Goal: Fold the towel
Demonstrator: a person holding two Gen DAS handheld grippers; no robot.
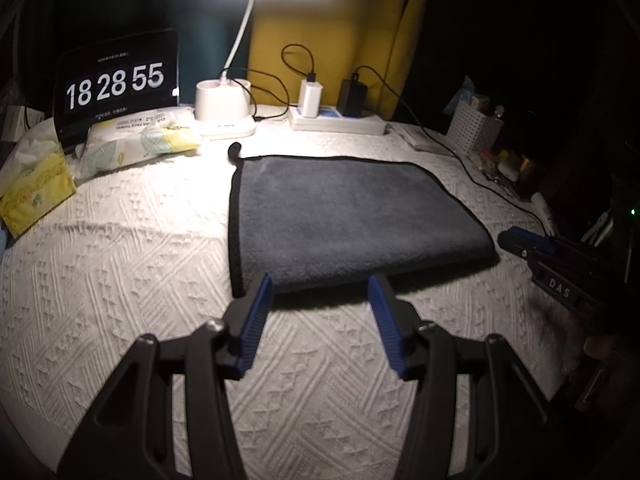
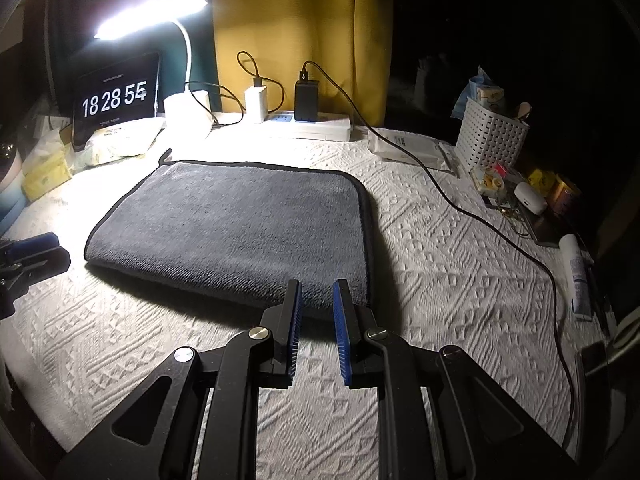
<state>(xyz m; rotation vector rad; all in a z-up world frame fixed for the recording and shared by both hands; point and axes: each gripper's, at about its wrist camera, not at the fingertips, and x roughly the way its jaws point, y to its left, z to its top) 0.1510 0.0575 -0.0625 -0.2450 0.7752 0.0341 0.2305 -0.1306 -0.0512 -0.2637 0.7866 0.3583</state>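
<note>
Grey plush microfibre, bound in a thin black trim, makes up the towel [image 2: 236, 232], which lies folded once on the white textured tablecloth [image 2: 440, 264] in front of the desk lamp [image 1: 224, 114] and power strip [image 2: 316, 126]. Its near edge is a soft rounded fold; the trimmed edges run along the sides and back, with a small hanging loop at the far left corner. I judge it light, limp and a little grippy, so it should drape rather than hold shape and will sag if pinched at one point only. The two near corners, or the trimmed side edges, look the best places to take hold. Left gripper [image 1: 320, 288] hovers at the near edge with its jaws apart and empty. Right gripper [image 2: 317, 294] hovers by the near right corner, its jaws narrowly apart, holding nothing.
</note>
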